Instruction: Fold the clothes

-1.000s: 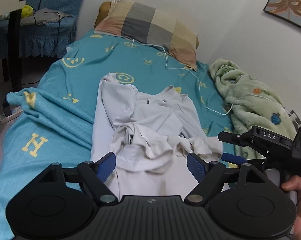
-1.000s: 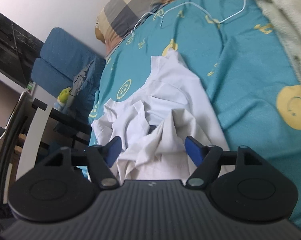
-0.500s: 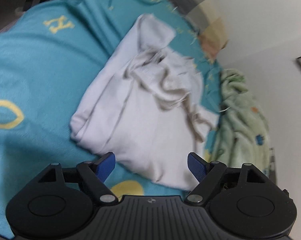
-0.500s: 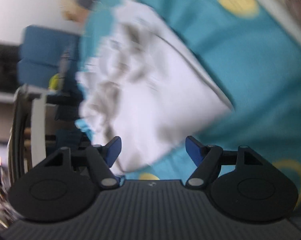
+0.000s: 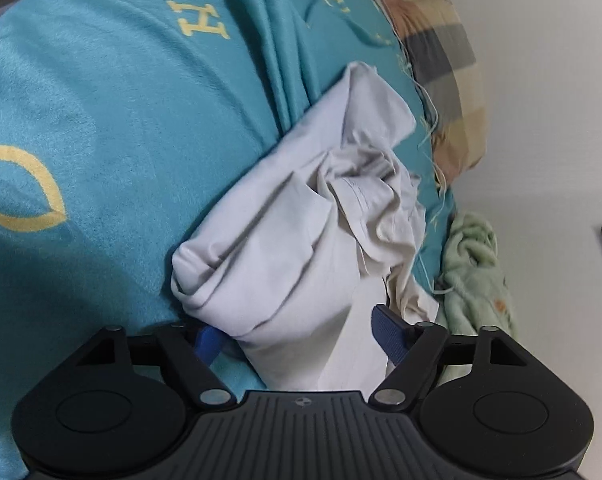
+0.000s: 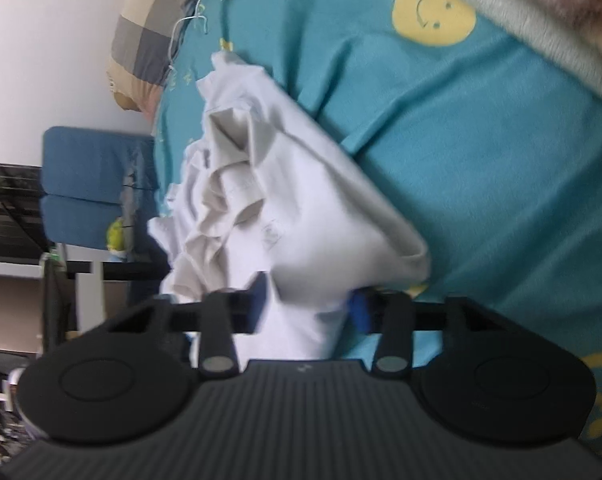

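Lying crumpled on teal bedsheet [image 5: 101, 120], white shirt [image 5: 301, 248], bunched folds

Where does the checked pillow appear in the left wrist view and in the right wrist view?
Left wrist view: the checked pillow lies at the upper right, against the wall, beyond the white shirt.
Right wrist view: the checked pillow lies at the upper left, against the wall.
Shared landmark: the white shirt, crumpled on the teal bedsheet.

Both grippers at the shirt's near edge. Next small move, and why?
Probably close the left gripper: its jaws stand wide with the white shirt hem between them, ungripped. The right gripper looks narrowed onto the shirt's other corner, though blur hides contact.
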